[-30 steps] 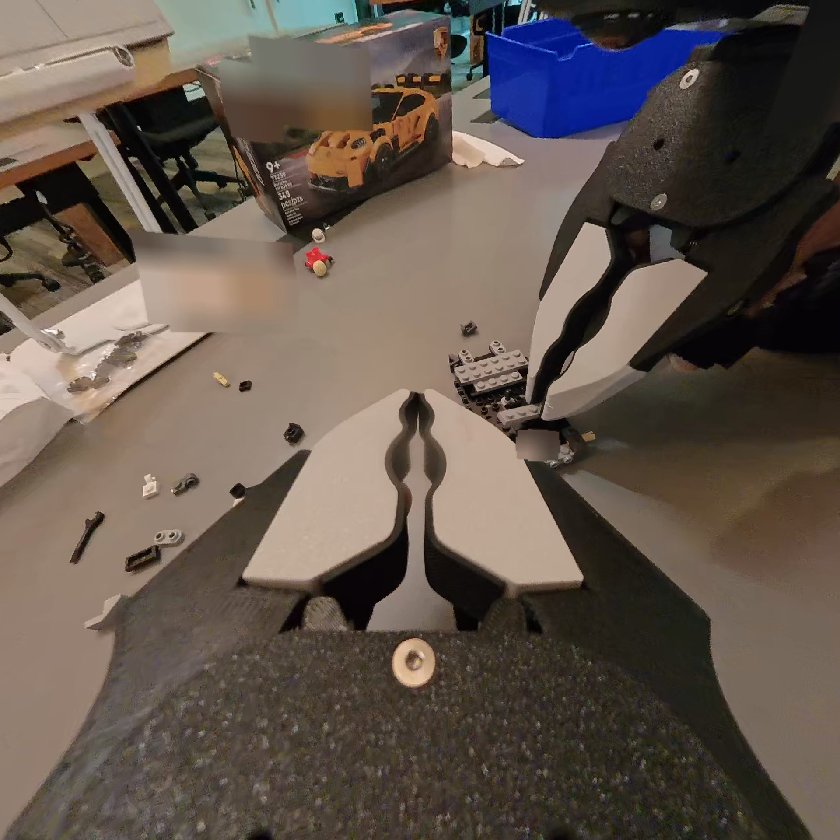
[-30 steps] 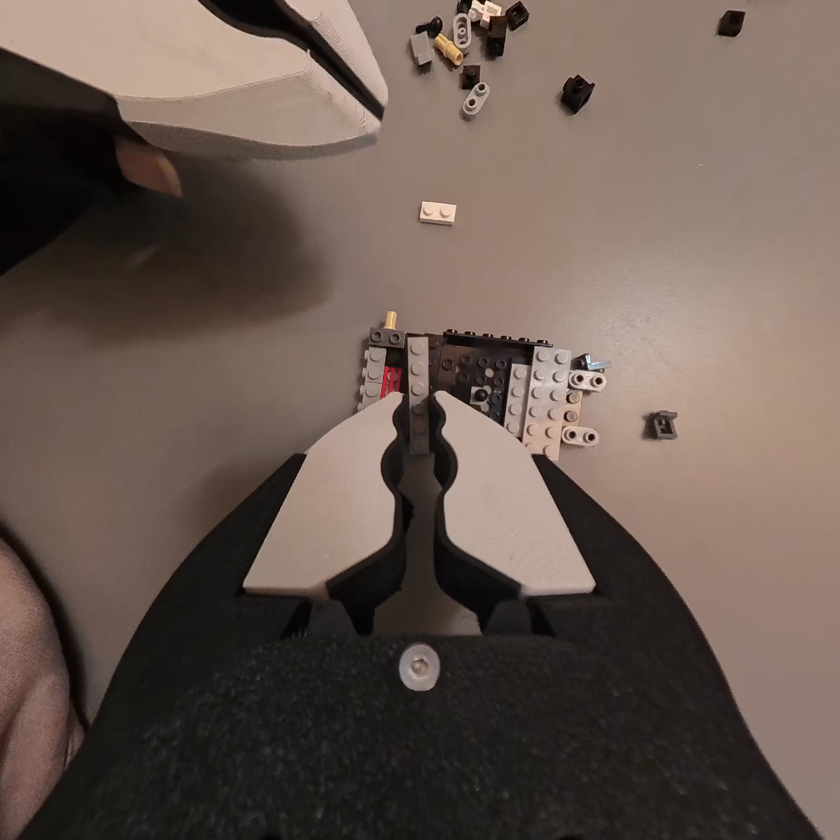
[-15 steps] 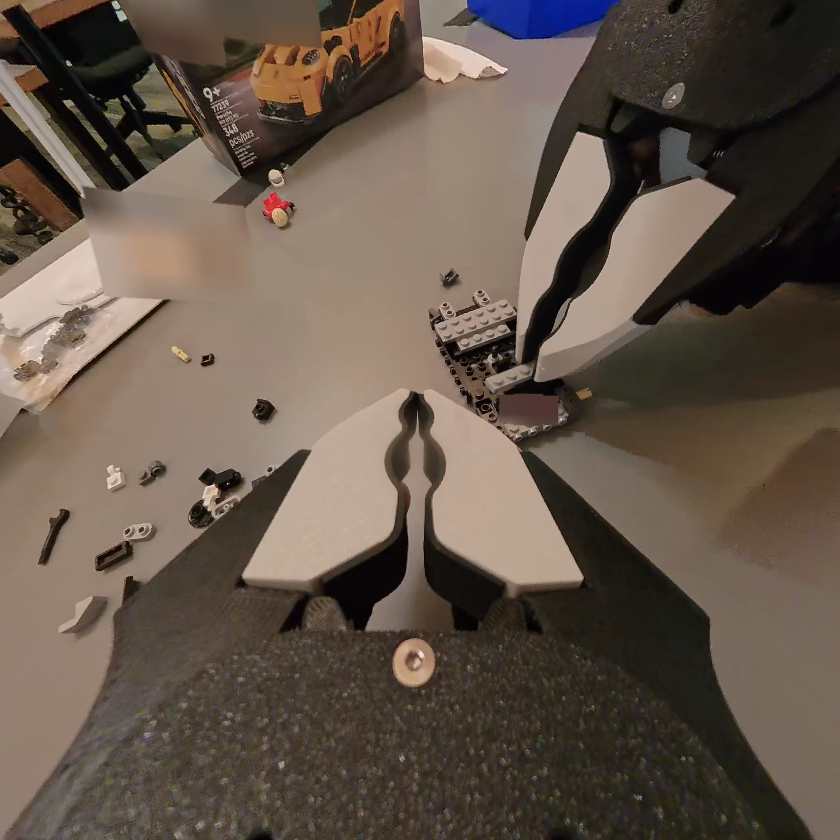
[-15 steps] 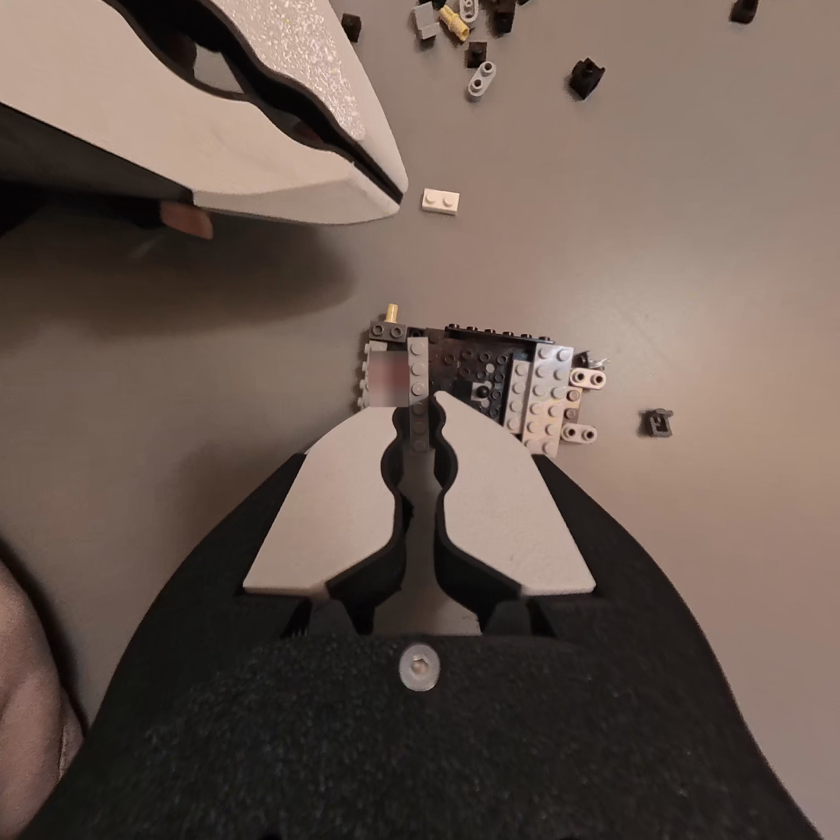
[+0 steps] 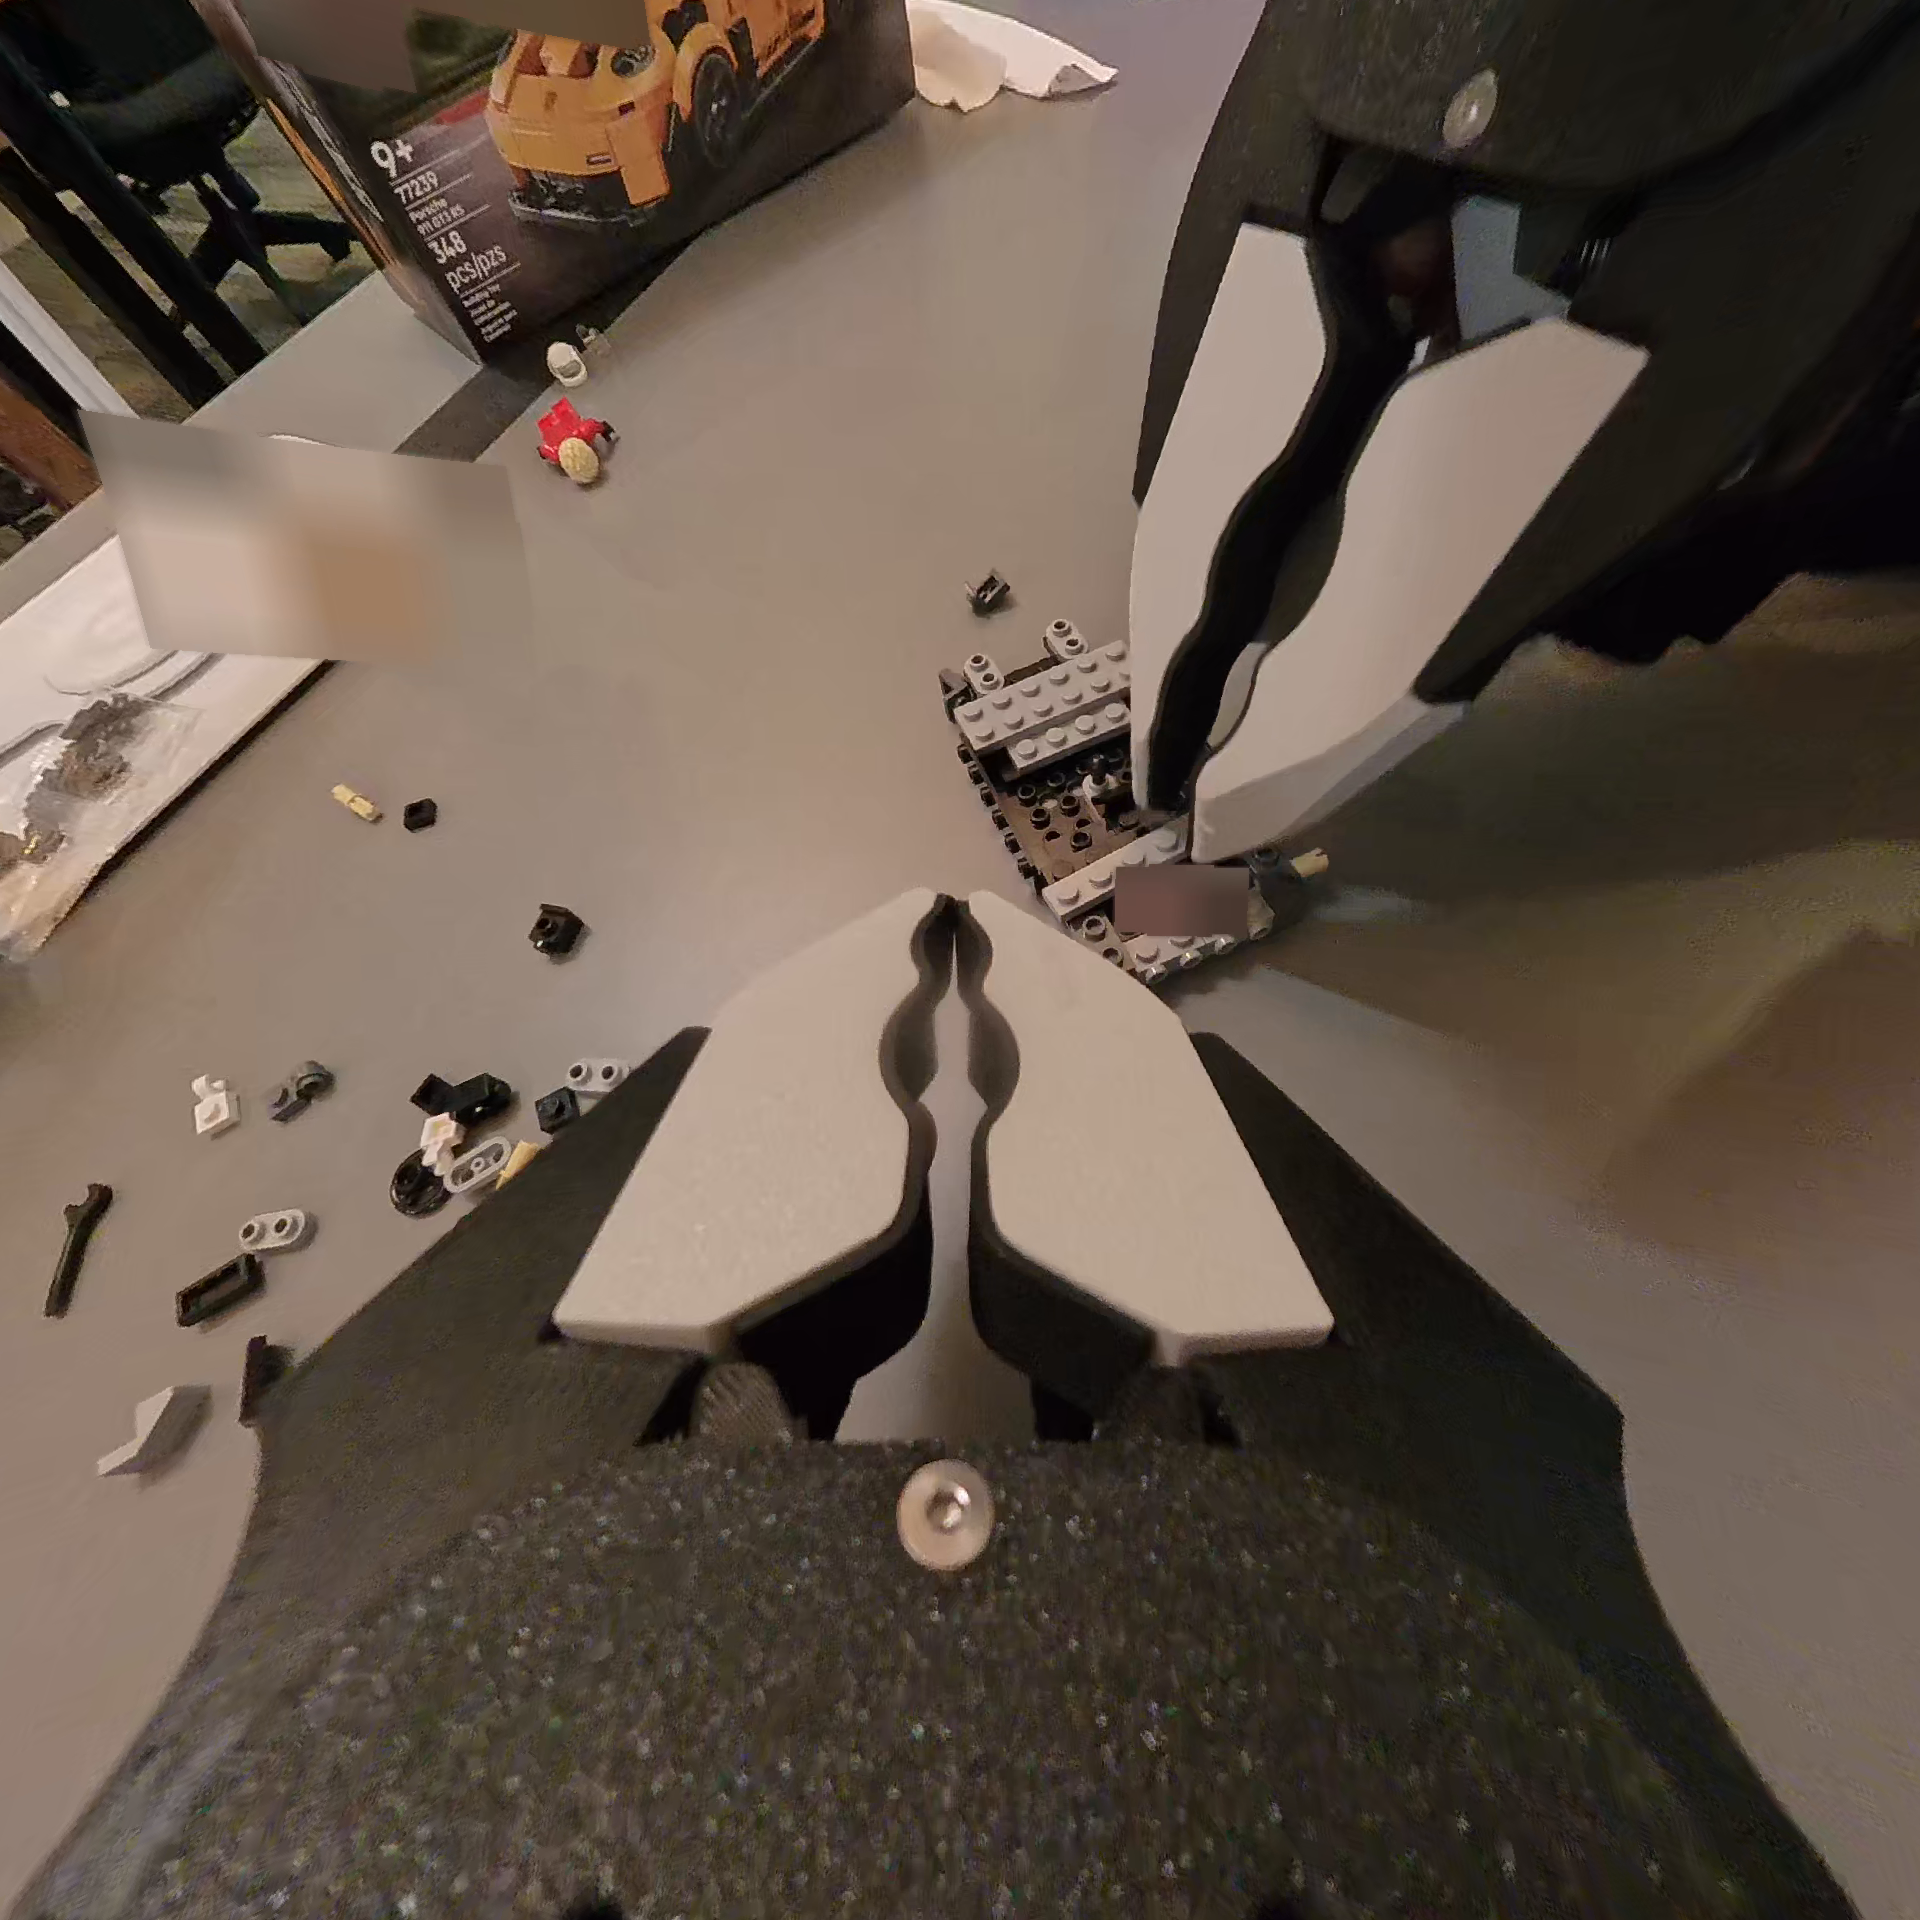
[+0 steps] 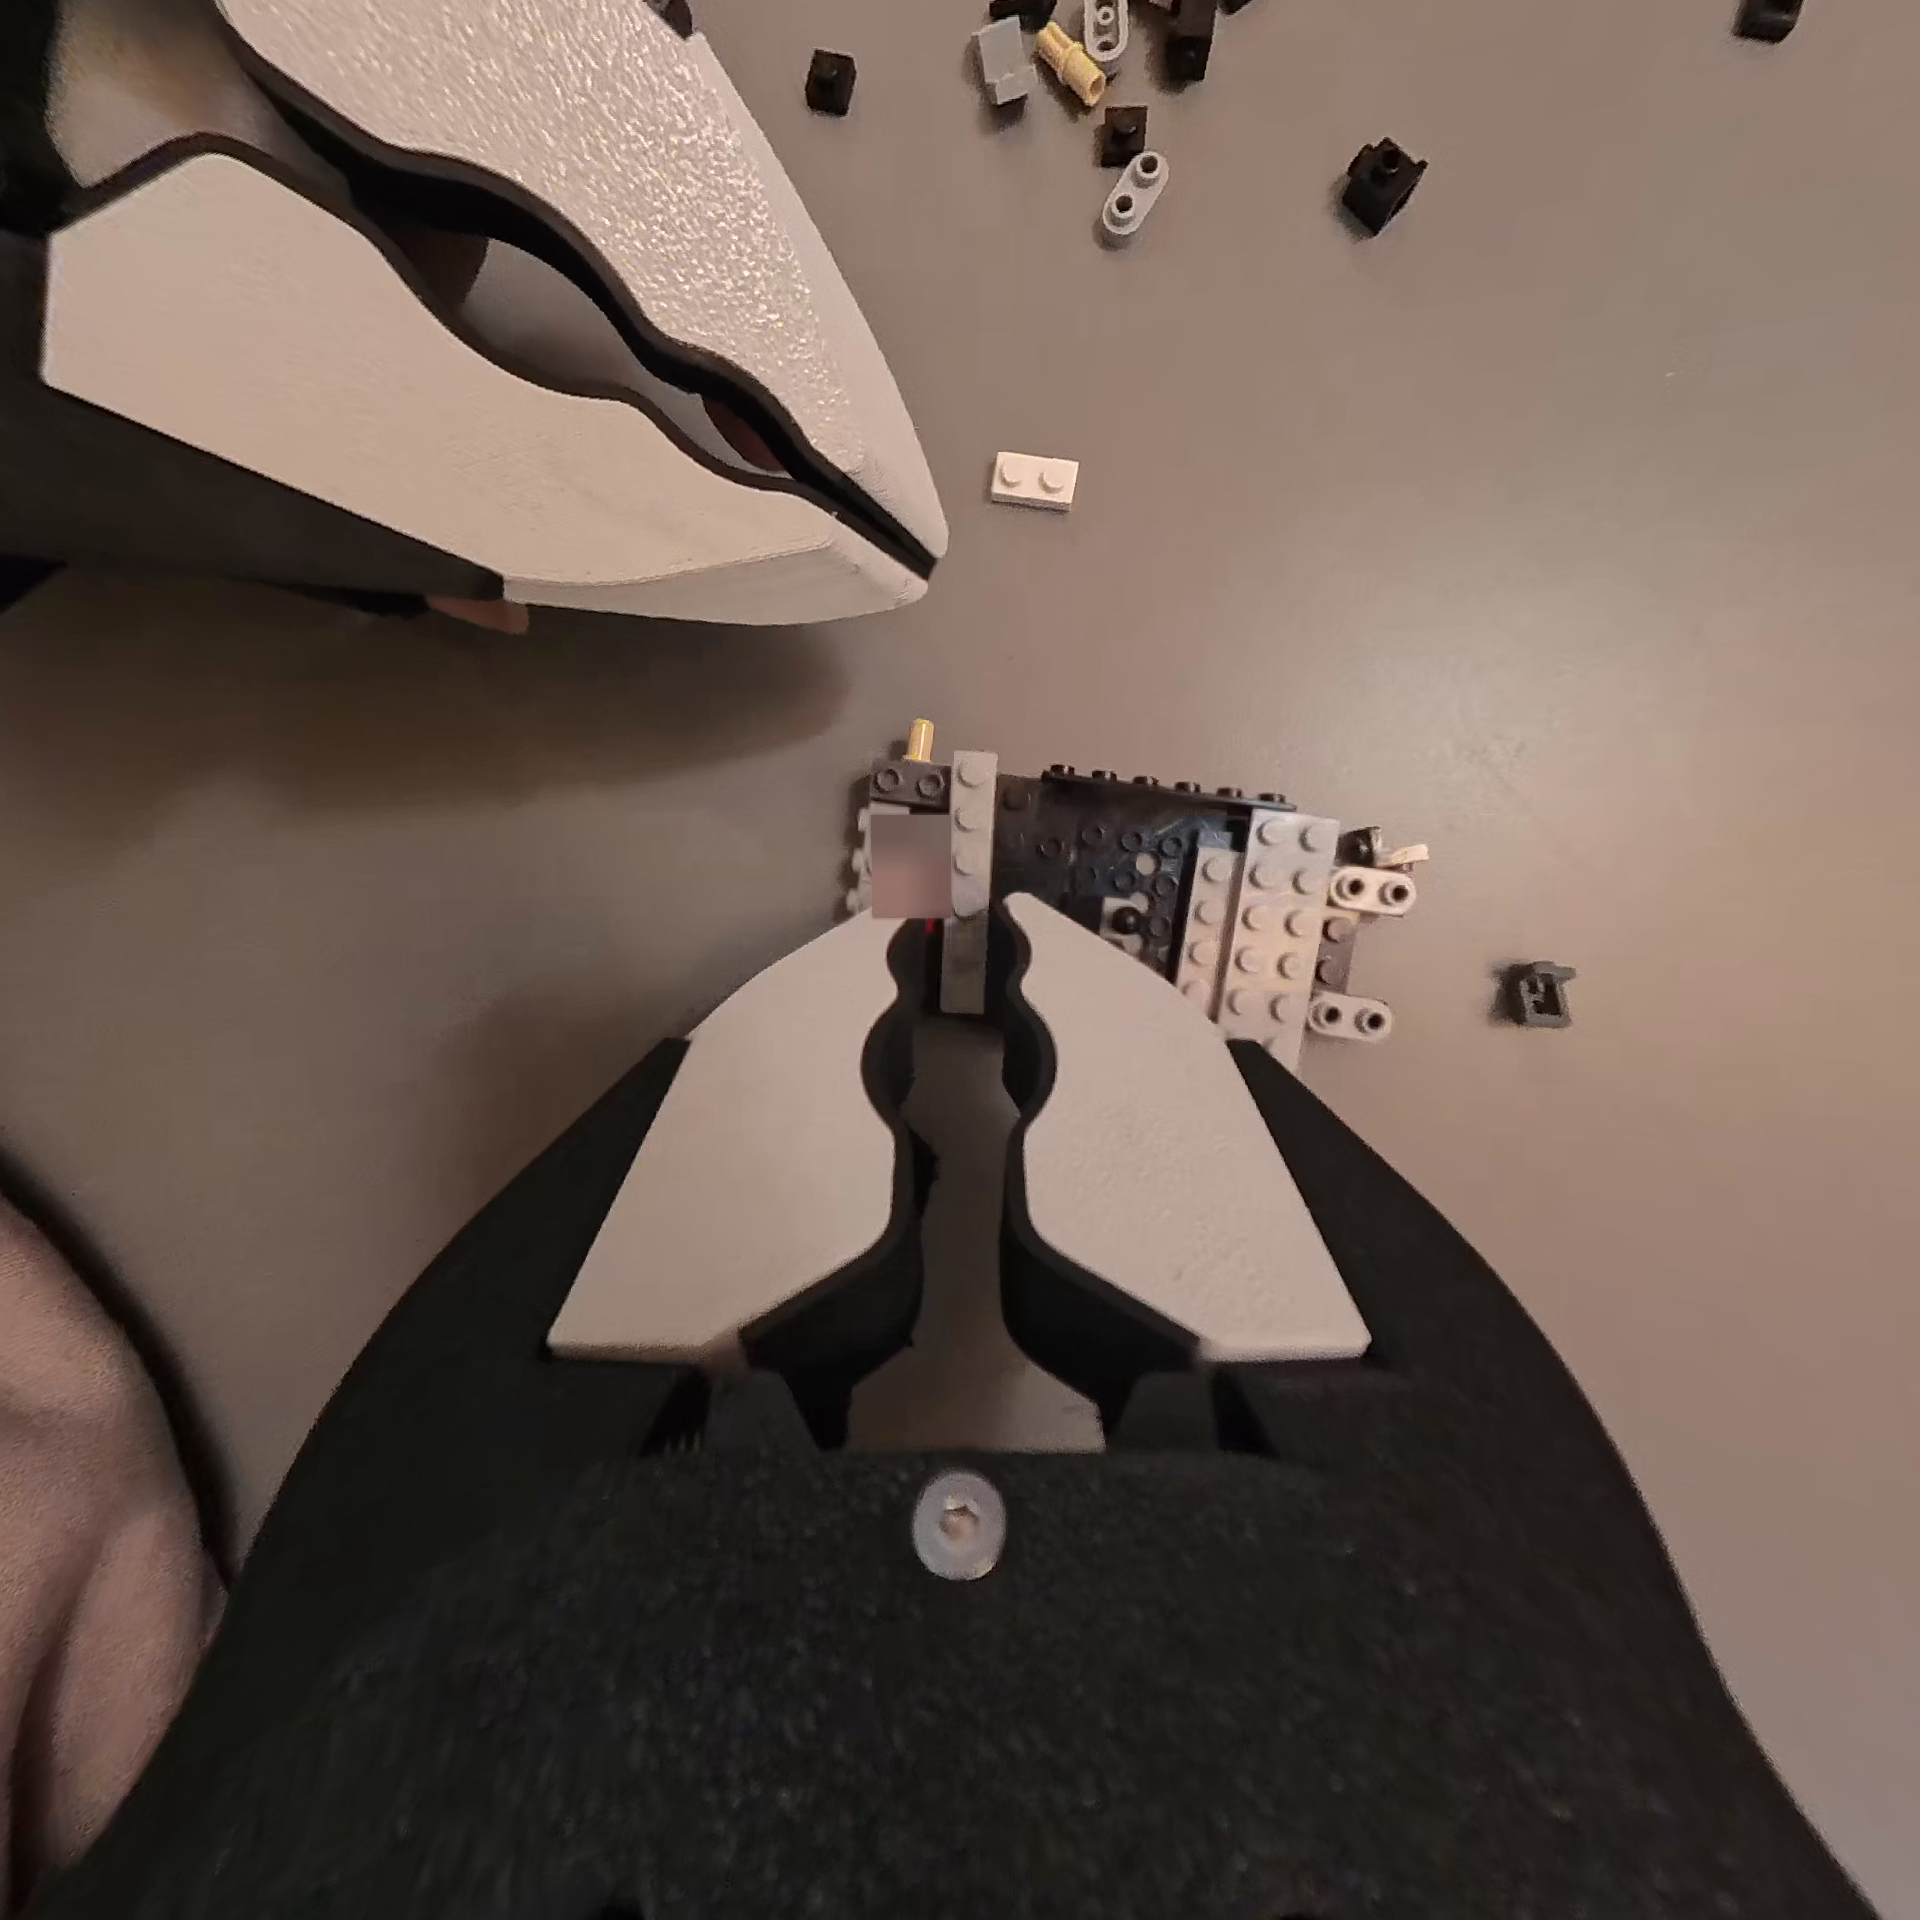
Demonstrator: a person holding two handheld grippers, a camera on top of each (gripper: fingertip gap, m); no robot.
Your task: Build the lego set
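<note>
jaws of the right gripper (image 6: 951, 920) pinch a grey plate (image 6: 968, 852) on the lego build (image 6: 1122, 883); left gripper (image 5: 954, 914) closed, empty

The right gripper's fingers (image 6: 769, 1122) cover the near edge of the partly built model (image 6: 1122, 862), and whether they pinch the long grey plate (image 6: 971, 831) cannot be told. The set box (image 5: 582, 156), at the tabletop's far left edge, is cut off by the picture's top. Loose pieces (image 5: 457, 1132) beside the left gripper (image 5: 954, 909) are too small to identify.
</note>
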